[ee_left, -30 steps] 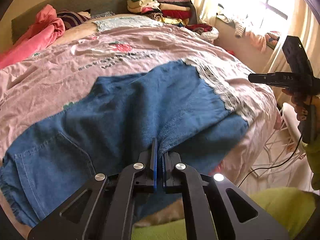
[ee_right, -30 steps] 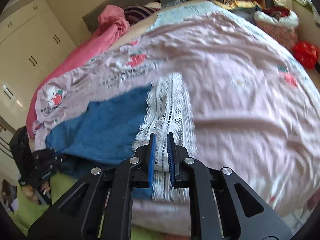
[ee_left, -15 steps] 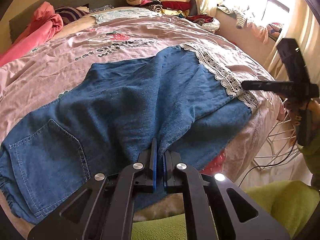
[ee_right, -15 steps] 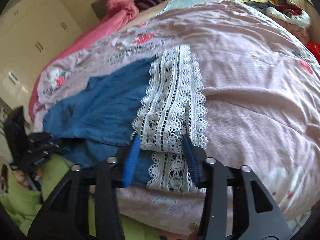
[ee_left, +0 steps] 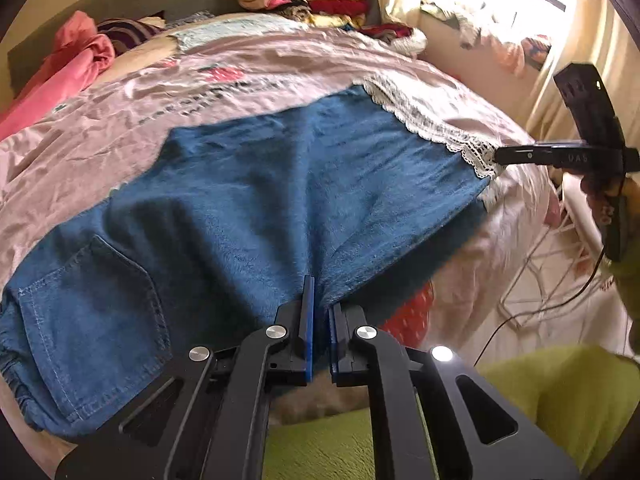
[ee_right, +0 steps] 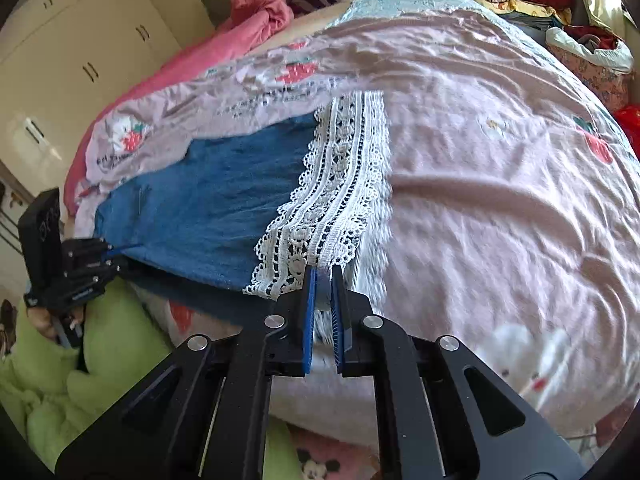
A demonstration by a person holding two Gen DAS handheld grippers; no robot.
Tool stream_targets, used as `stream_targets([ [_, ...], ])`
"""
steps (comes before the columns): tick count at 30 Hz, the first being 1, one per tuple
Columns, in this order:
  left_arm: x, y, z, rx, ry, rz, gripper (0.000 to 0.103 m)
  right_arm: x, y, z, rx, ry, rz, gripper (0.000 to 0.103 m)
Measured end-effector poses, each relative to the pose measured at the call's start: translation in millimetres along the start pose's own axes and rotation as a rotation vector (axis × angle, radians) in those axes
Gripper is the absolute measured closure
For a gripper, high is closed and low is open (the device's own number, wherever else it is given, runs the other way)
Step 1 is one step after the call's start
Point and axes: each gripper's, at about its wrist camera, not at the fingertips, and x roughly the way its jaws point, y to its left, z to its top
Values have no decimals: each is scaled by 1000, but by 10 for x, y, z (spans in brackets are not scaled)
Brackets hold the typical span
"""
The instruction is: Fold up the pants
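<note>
Now two hand-held grippers pinch one pair of pants [ee_left: 248, 208].

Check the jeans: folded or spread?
Folded once lengthwise: the jeans lie doubled, one leg stacked on the other, lace hems together.

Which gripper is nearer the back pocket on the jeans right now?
Left. The left gripper is clamped on the denim at the near edge, just right of the back pocket. The right gripper is clamped on the white lace hem, at the far end of the jeans.
</note>
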Motion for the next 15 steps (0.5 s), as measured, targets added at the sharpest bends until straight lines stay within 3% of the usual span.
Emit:
stream_targets([
  [10,131,-110,-90,48,52,-7,94,115,-61,-101,-3,51,-50,99],
  [12,147,-114,-108,47,59,-16,85,190,-98,-140,18,60,-51,98],
  [14,141,-110,-128,41,64,-32,55,192,-122,-155,39,51,-35,96],
  [15,116,-114,-143,38,59,-38,52,163,-128,-146,41,52,-32,94],
])
